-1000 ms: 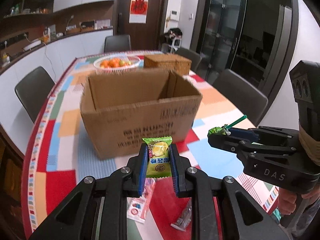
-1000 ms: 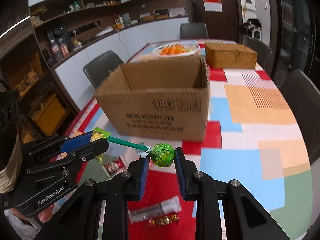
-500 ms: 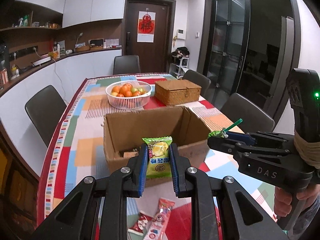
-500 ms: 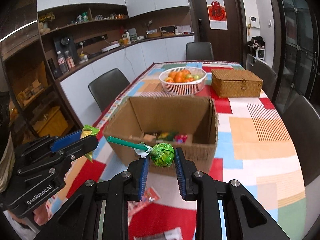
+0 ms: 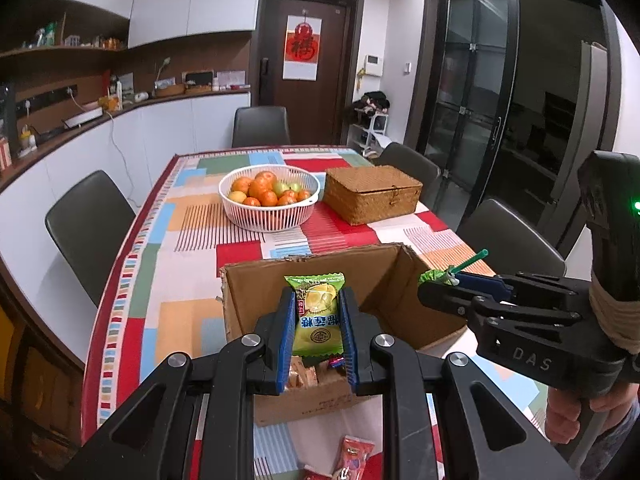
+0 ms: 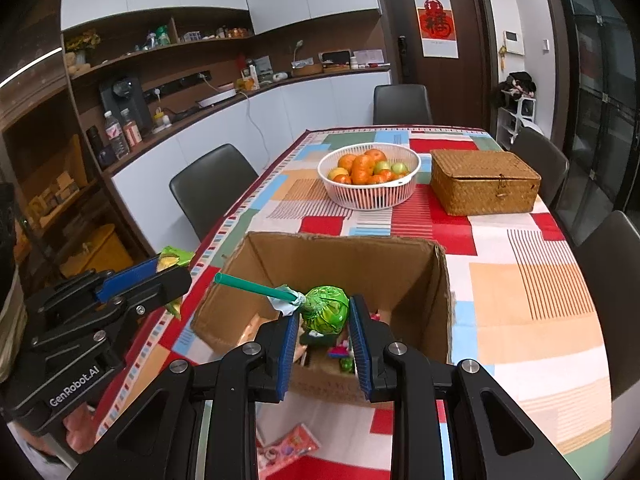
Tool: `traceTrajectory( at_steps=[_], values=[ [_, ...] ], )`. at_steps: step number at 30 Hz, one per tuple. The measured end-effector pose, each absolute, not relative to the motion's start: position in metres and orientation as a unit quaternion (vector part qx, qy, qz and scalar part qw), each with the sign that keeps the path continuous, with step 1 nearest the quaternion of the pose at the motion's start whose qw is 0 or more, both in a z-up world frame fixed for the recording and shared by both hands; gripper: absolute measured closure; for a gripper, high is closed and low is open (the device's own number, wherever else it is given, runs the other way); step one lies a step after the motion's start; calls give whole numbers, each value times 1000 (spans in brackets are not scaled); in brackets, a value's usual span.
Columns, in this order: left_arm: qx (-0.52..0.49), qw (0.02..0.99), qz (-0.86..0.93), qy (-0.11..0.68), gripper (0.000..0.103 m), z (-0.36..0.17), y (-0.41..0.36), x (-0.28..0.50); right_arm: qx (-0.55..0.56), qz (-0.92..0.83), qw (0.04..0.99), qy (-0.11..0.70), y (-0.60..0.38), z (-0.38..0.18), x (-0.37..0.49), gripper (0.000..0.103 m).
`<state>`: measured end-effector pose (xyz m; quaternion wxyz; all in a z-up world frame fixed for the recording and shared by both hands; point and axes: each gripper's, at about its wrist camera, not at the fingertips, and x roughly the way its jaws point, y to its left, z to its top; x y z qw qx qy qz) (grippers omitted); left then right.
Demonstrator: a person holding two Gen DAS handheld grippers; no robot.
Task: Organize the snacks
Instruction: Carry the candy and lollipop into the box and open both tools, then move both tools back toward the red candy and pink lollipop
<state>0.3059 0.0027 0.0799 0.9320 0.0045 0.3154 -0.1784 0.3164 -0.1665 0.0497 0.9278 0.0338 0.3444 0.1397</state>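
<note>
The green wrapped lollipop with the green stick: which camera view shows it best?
The right wrist view: the green wrapped lollipop with the green stick fills the middle, whole, clamped between the blue jaws. The left wrist view shows only its wrapper edge and stick tip.

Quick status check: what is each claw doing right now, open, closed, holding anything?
Left claw: closed on the green candy packet.
Right claw: closed on the green lollipop, stick pointing left.
</note>
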Motion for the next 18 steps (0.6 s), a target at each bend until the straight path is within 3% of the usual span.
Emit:
traceTrajectory(
  at_steps=[7, 9, 11, 13, 18],
  values=[
    [0, 924, -176, 339, 80, 69, -1, 336, 36, 127, 924, 359, -165, 44, 338, 76],
    [-5, 925, -169, 341, 72, 69, 2, 339, 37, 123, 923, 363, -165, 42, 342, 76],
    [-11, 927, -163, 337, 68, 70, 6, 337, 34, 104, 926, 362, -166, 42, 347, 71],
    [-6, 930, -156, 333, 67, 72, 7, 332, 35, 91, 926, 365, -168, 43, 349, 57],
    [16, 935, -158, 318, 61, 75, 9, 307, 30, 93, 931, 351, -165, 48, 333, 56]
  ],
)
